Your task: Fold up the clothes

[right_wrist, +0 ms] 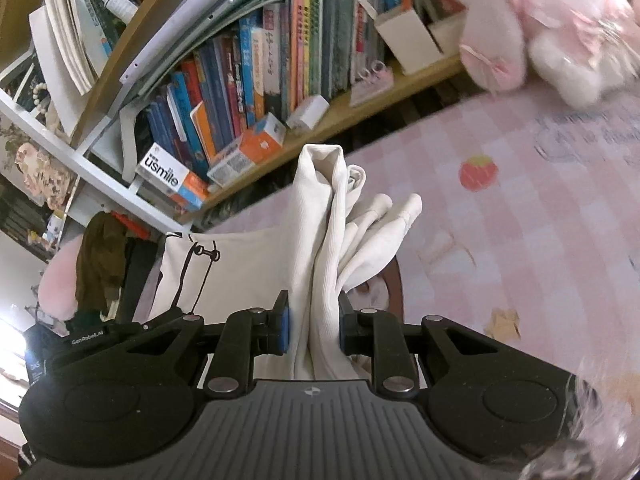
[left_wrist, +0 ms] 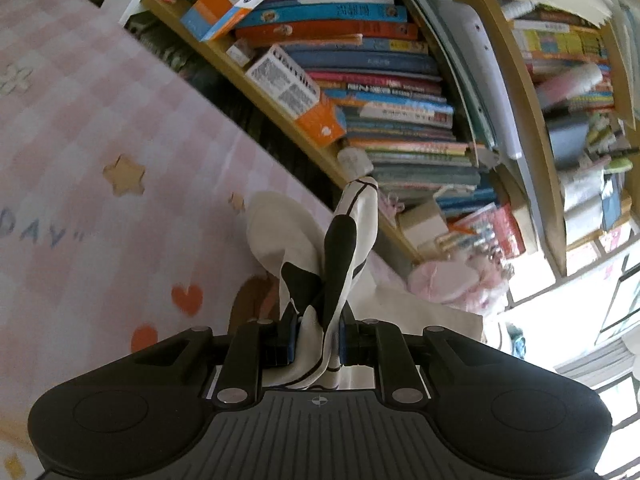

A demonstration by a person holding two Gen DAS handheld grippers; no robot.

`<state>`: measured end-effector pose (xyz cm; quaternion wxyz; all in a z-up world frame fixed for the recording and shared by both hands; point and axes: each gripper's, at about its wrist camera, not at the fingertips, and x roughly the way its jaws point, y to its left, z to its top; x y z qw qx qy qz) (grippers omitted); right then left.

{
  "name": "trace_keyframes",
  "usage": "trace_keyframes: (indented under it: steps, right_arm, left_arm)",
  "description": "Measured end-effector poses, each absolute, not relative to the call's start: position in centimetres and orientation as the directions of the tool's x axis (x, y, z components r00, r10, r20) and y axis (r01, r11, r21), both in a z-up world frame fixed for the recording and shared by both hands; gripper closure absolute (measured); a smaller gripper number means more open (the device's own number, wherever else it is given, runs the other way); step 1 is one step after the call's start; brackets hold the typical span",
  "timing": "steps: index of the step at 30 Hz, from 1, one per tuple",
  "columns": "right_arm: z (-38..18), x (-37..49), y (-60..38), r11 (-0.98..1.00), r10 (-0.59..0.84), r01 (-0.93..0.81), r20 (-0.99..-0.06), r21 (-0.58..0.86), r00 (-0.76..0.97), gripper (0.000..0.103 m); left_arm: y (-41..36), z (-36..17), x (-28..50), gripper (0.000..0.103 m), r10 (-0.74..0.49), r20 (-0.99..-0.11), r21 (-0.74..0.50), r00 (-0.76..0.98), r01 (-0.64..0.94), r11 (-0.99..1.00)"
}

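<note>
The white shirt point(right_wrist: 320, 248) is pinched tight by the left gripper point(left_wrist: 316, 344) and the right gripper point(right_wrist: 314, 330), held up over the pink cloth point(right_wrist: 520, 240) so it can be folded.

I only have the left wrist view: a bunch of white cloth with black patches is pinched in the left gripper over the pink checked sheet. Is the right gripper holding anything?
Observer: Yes. The right gripper is shut on a bunched fold of plain cream ribbed cloth.
Operator: Any print on that side?
Observer: Left of the fold, a flat cream panel shows a black line drawing.
Operator: What lies ahead of the right gripper on the bed?
Observer: The pink checked sheet, with a red strawberry print on it.
Operator: Anything at the far corner?
Observer: A pink and white plush toy lies there, beside the wooden bookshelf.
</note>
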<state>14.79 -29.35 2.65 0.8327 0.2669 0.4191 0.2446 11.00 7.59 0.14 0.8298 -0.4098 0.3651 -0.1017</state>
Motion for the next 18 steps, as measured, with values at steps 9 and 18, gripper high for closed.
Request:
trace_keyframes:
  steps: [9, 18]
  right_arm:
    - [2.2, 21.6, -27.4, 0.729, 0.650, -0.237, -0.541, 0.642, 0.534, 0.083]
    - [0.7, 26.1, -26.4, 0.734, 0.656, -0.285, -0.532, 0.617, 0.536, 0.083]
  left_arm:
    - [9.1, -0.2, 16.4, 0.086, -0.445, -0.491, -0.755, 0.749, -0.110, 0.647]
    - [9.6, -1.9, 19.3, 0.086, -0.432, -0.462, -0.757, 0.775, -0.090, 0.648]
